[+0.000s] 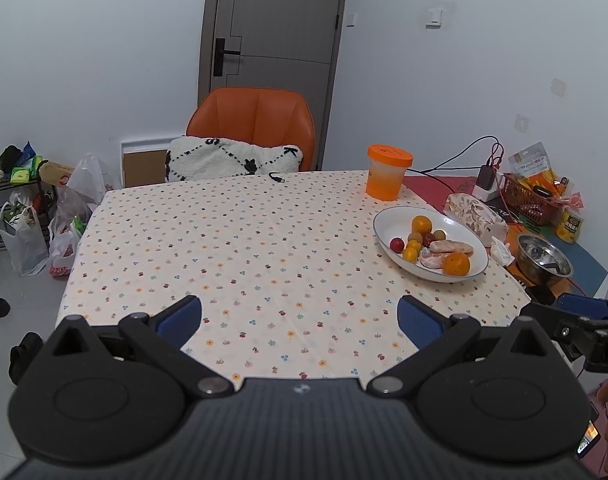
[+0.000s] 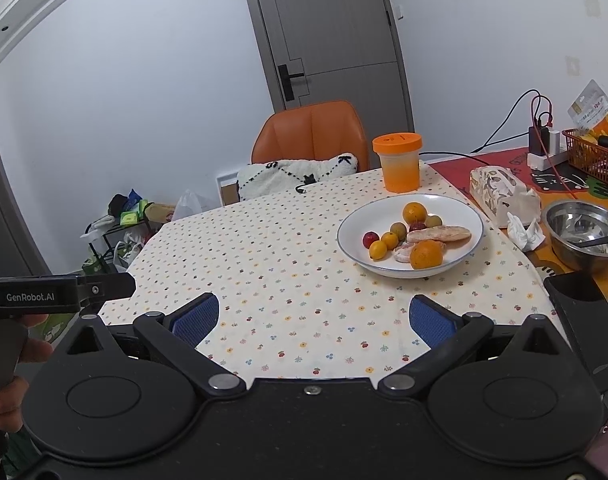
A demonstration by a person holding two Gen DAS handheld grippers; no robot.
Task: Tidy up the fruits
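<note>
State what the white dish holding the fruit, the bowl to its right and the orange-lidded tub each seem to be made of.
White dish: probably glazed ceramic, glossy with a thin dark rim line.
Bowl: metal, likely stainless steel, with mirror-like reflections.
Tub: plastic, with a translucent body and an opaque matte orange lid.

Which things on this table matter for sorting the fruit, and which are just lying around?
For the job:
- white plate
- two oranges, small yellow fruits, red fruit, greenish fruits
- left gripper and right gripper, both open

Lying about:
- orange-lidded jar
- tissue pack
- steel bowl
- red basket
- charger and cables
- orange chair
</note>
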